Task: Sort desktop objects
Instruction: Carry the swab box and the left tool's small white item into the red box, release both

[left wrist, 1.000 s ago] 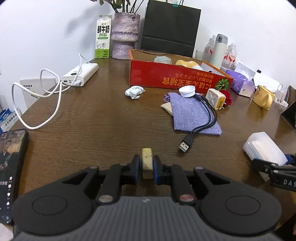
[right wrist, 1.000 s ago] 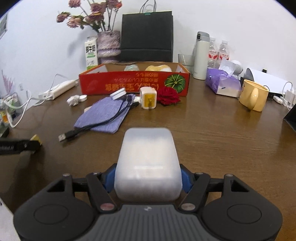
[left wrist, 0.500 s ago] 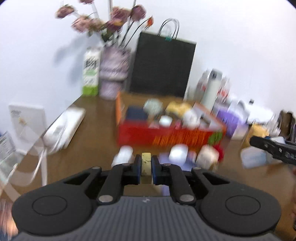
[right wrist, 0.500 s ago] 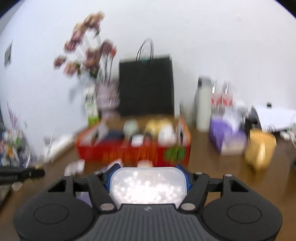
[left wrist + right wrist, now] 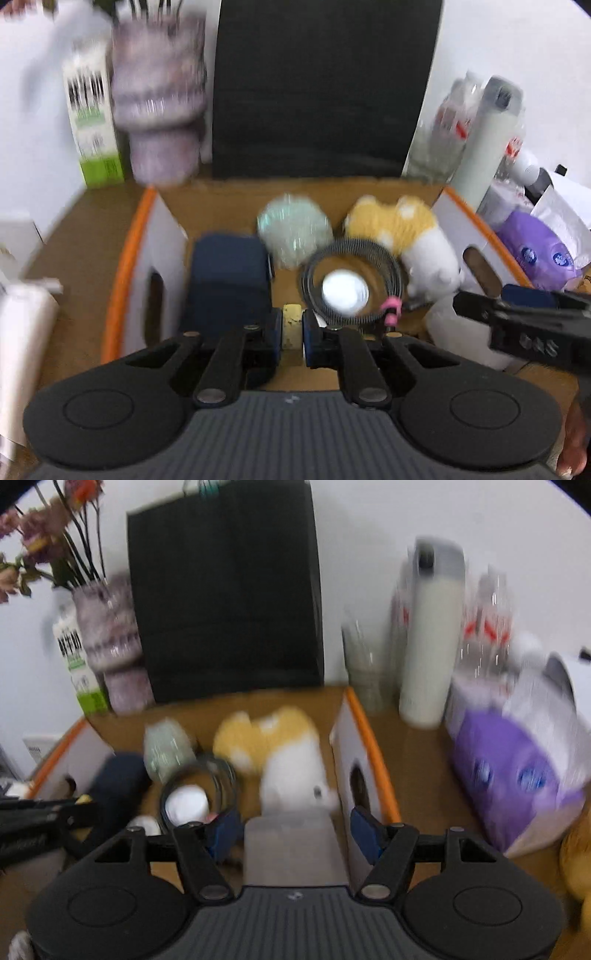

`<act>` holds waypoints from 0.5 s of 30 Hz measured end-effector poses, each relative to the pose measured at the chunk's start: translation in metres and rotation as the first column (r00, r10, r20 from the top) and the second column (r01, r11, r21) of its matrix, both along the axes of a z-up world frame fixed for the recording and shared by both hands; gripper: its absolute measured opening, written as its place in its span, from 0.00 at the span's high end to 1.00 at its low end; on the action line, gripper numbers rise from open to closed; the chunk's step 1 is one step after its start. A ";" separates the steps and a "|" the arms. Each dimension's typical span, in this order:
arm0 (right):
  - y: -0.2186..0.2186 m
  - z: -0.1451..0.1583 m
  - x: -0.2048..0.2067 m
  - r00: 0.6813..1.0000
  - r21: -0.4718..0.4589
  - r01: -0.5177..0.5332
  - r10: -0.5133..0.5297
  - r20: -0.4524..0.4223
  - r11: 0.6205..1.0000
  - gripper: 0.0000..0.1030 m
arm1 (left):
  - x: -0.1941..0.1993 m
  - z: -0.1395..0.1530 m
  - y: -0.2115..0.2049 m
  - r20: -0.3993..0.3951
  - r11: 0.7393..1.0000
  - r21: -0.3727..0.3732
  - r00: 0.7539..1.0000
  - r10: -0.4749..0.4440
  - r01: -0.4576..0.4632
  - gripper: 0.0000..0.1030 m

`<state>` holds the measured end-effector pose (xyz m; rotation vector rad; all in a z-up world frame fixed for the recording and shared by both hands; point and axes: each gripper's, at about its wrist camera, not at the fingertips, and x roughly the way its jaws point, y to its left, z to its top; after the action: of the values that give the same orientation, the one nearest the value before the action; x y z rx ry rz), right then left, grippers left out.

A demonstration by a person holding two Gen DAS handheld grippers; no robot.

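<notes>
Left tongs (image 5: 292, 325): nearly closed, pinching a small yellowish eraser (image 5: 291, 320), above the open cardboard box (image 5: 122, 280).
Right tongs (image 5: 295, 829): set wide, clasping a frosted plastic case (image 5: 295, 845) by the box's right wall.
Box contents: plush toy (image 5: 413, 236), coiled cable (image 5: 351, 280), dark blue pouch (image 5: 229, 277).
Writing: milk carton (image 5: 79, 664) print blurred, unreadable.

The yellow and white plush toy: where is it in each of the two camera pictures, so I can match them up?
Left wrist view: the plush toy lies right of centre, inside the cardboard box, beside the coiled black cable.
Right wrist view: the plush toy lies near the centre, just above the right tool.
Shared landmark: the black paper bag stands behind the box in both.
</notes>
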<state>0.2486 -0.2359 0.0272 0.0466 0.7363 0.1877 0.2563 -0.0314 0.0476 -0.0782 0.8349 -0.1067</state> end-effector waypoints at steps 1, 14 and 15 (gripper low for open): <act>-0.002 0.001 -0.004 1.000 0.019 -0.017 0.017 0.003 1.000 0.37 | 0.001 -0.002 0.001 -0.011 1.000 -0.014 1.000 -0.013 0.013 0.88; 0.007 -0.008 -0.006 0.995 -0.103 -0.103 0.103 -0.004 0.989 0.34 | -0.002 -0.002 0.007 -0.035 0.996 -0.071 0.998 -0.050 0.048 0.46; 0.008 -0.009 -0.008 0.994 -0.121 -0.107 0.107 -0.005 0.987 0.33 | -0.004 0.001 0.008 -0.026 0.997 -0.066 0.999 -0.041 0.039 0.39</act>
<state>0.2405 -0.2277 0.0184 -0.1084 0.7479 0.2453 0.2519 -0.0235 0.0491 -0.1247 0.8607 -0.1711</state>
